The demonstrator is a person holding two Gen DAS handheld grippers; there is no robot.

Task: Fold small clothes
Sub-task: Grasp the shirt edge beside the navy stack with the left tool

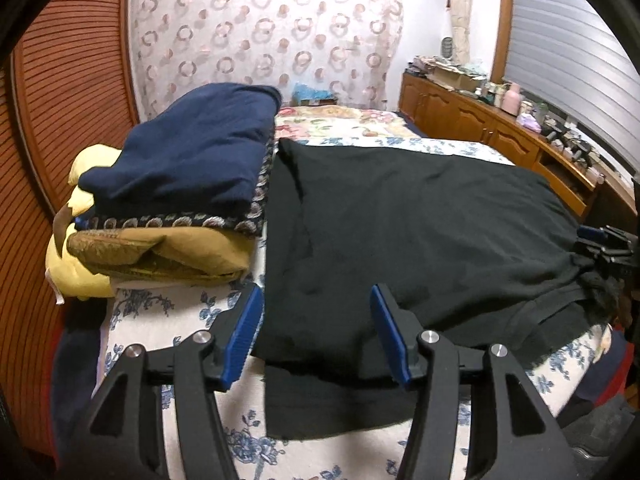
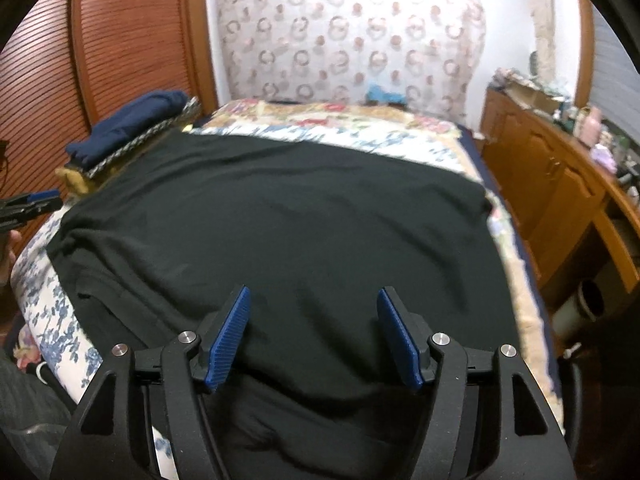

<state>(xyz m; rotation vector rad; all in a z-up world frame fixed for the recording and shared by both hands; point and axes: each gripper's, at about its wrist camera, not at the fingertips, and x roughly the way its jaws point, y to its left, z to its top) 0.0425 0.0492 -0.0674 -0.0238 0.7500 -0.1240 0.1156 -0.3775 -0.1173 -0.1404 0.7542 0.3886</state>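
We see the bed (image 1: 168, 328) first, its blue-flowered white cover running away toward a curtain with ring patterns (image 1: 256, 28), and most of it is taken up by the black garment (image 1: 420, 232), the piece to be folded, which lies spread flat across the cover with its near edge hanging toward us. From the left wrist we get what the right wrist barely gives: a stack of folded clothes (image 1: 180, 200) just beside the garment's left edge, navy on top, a patterned layer below it and yellow and mustard pieces at the bottom; in the right view only the navy top and a strip of the pattern peep out at the far left (image 2: 132, 120). The right wrist shows more of the wooden cabinet (image 2: 540, 184) along the right side of the bed, its top crowded with small items too blurred to name. The left tongs (image 1: 316, 336) stand spread over the garment's near left corner, their blue pads clear of the cloth, nothing pinched. The right tongs (image 2: 314, 336) are likewise spread above the middle of the near edge, holding nothing. Each view catches the other tool small at its margin: the right tongs at the garment's right edge (image 1: 600, 248), the left tongs at its left edge (image 2: 32, 204).
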